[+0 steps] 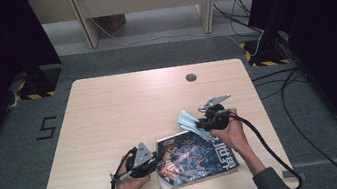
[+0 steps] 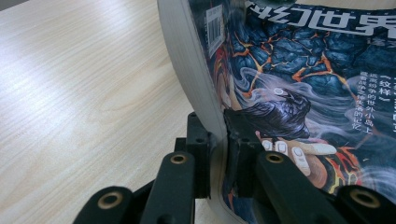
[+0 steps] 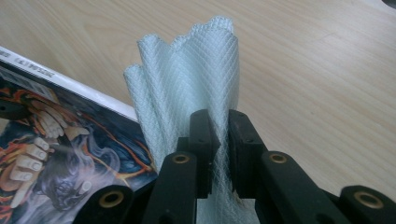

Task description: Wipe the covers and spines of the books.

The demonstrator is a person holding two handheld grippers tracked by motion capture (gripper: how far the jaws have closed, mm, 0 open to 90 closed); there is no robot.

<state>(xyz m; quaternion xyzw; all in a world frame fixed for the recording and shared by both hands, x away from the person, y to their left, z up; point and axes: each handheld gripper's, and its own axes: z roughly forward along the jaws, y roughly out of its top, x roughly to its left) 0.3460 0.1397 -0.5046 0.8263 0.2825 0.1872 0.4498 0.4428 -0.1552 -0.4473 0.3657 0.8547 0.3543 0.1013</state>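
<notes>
2 grippers clamped: left gripper (image 2: 215,140) hides book (image 2: 299,84) edge, right gripper (image 3: 219,140) pinches cloth (image 3: 191,79).

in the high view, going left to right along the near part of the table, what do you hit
left claw shut on the book's left edge → book lying flat → pale blue cloth pinched in the right claw → right hand
</notes>
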